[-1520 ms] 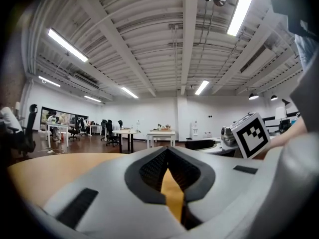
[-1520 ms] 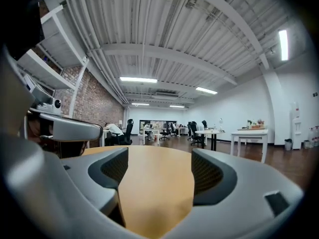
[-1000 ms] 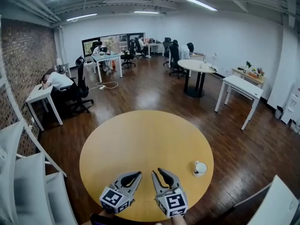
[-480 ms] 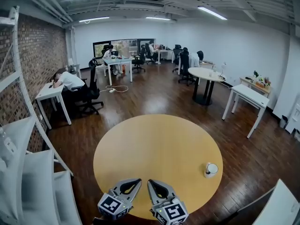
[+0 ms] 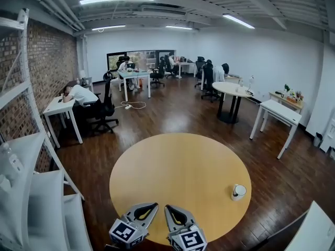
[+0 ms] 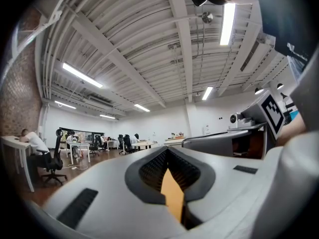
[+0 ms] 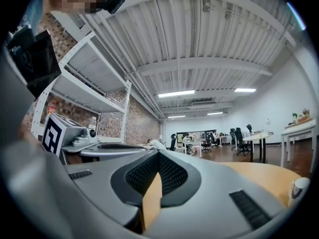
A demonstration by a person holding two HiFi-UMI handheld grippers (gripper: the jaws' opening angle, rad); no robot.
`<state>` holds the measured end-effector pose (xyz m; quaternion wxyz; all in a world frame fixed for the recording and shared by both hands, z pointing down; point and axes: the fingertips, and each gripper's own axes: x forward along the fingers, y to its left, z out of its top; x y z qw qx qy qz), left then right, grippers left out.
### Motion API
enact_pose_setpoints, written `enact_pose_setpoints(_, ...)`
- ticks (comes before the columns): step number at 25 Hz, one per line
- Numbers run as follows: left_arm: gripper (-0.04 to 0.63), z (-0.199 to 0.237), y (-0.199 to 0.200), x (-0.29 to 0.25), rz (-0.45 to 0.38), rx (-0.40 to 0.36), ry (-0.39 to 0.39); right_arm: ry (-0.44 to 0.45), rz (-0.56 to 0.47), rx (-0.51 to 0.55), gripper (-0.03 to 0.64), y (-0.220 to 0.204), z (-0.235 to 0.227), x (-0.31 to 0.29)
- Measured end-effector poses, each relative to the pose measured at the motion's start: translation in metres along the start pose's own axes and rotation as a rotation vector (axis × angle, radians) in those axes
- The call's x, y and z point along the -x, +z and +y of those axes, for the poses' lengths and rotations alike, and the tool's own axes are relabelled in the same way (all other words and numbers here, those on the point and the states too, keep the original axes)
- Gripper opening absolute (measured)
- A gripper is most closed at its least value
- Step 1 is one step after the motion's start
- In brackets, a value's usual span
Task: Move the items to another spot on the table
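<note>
Right claw shut, white mug — well apart

Cut off and too small
The left claw and right claw run off the head view's bottom edge and cover the surface's near rim; the cup is too small to show its contents.

No words, brand names, numbers or signs can be read anywhere in the views. The only printed marks are black-and-white square marker patterns. One is on the cube of the left hand-held gripper, the other on the cube of the right hand-held gripper, both at the near edge of the tabletop. They are blocky shapes, not letters or digits
</note>
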<state>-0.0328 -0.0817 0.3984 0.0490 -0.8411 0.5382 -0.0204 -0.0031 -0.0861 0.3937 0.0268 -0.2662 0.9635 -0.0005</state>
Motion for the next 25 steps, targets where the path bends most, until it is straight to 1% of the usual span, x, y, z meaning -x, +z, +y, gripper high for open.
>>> enact_pose_setpoints(4,0.005,0.007,-0.01,0.005,-0.026,-0.027,0.009,-0.011,-0.004,0.008,0.003,0.003,0.003,0.001)
enact_pose_setpoints(10,0.005,-0.002,0.002,0.007,-0.004,-0.001,-0.009,-0.017,0.001,0.022,0.003,0.003,0.005,0.002)
enact_pose_setpoints(14,0.005,0.002,-0.009,0.011,-0.03,-0.022,-0.002,-0.02,0.007,0.025,0.003,0.002,0.009,0.006)
enact_pose_setpoints(17,0.005,-0.002,-0.009,0.012,-0.026,-0.021,-0.011,-0.022,0.009,0.028,0.003,0.001,0.011,0.007)
enact_pose_setpoints(19,0.005,0.003,-0.017,0.014,-0.037,-0.032,-0.003,-0.024,0.011,0.029,0.003,0.001,0.013,0.008)
enact_pose_setpoints(22,0.005,-0.002,-0.008,0.016,-0.024,-0.013,-0.008,-0.025,0.01,0.034,0.003,0.003,0.014,0.009)
enact_pose_setpoints(25,0.005,-0.002,-0.006,0.015,-0.042,-0.022,-0.002,-0.028,0.003,0.042,0.003,0.007,0.013,0.012)
